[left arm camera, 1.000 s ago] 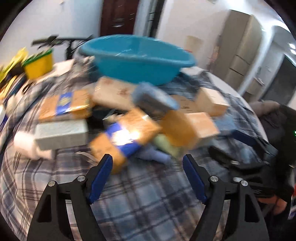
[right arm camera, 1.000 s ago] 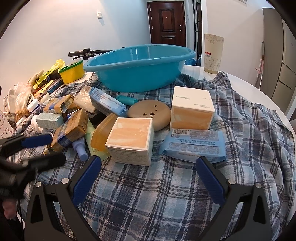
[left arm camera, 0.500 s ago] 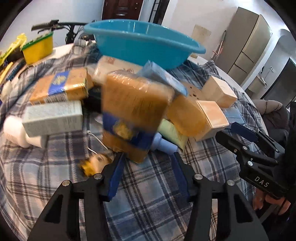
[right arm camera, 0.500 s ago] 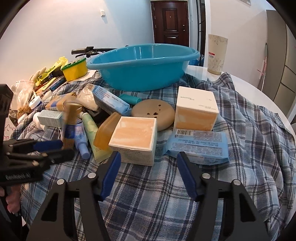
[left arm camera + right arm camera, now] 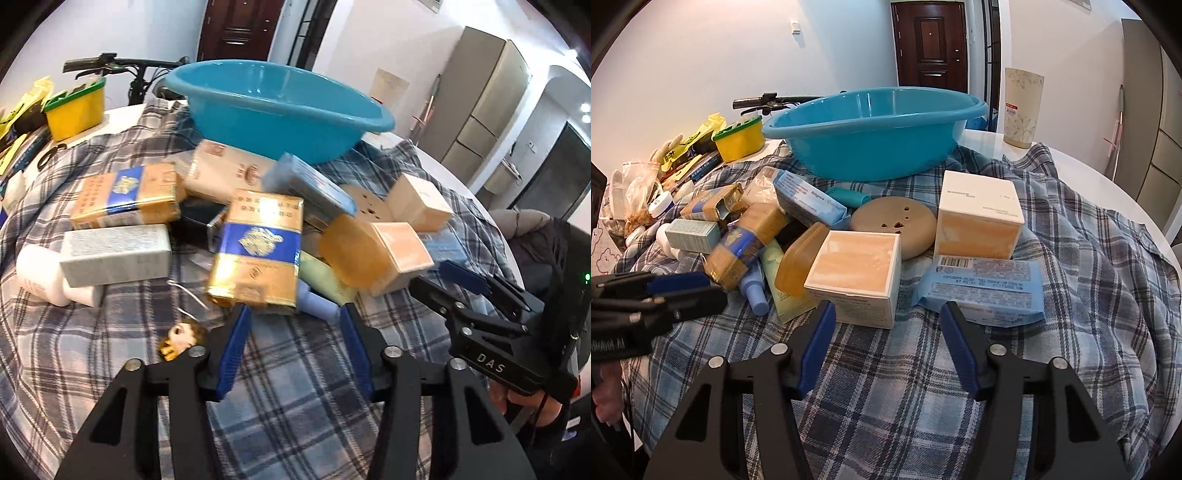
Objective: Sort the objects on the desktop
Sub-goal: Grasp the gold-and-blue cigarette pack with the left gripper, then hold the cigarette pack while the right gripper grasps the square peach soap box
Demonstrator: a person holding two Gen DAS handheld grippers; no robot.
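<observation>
A gold-and-blue packet [image 5: 255, 247] leans tilted on the pile, its lower edge just ahead of my left gripper [image 5: 293, 314]. The left jaws are opening and their pads do not press on the packet. A white box with an orange top [image 5: 857, 273] stands directly before my right gripper [image 5: 888, 314]. The right jaws are closing, with the box's near lower corner reaching between the tips, untouched. A second gold-and-blue packet [image 5: 122, 199], a grey-green carton [image 5: 114, 254] and an amber soap case [image 5: 351, 254] lie in the heap. The left gripper [image 5: 683, 291] also shows at the right wrist view's left edge.
A big blue basin [image 5: 875, 136] stands behind the pile on the plaid cloth [image 5: 1071, 295]. Around it are a yellow tub [image 5: 738, 140], a brown round disc [image 5: 897, 229], a taller white-orange box [image 5: 979, 218], a blue wipes pack [image 5: 986, 288] and a small gold trinket [image 5: 177, 336]. The round table's edge curves right.
The left jaws narrowed on the gold-and-blue packet, raised it, then widened; it now rests tilted on the pile. The right jaws closed in from wide toward the box's width.
</observation>
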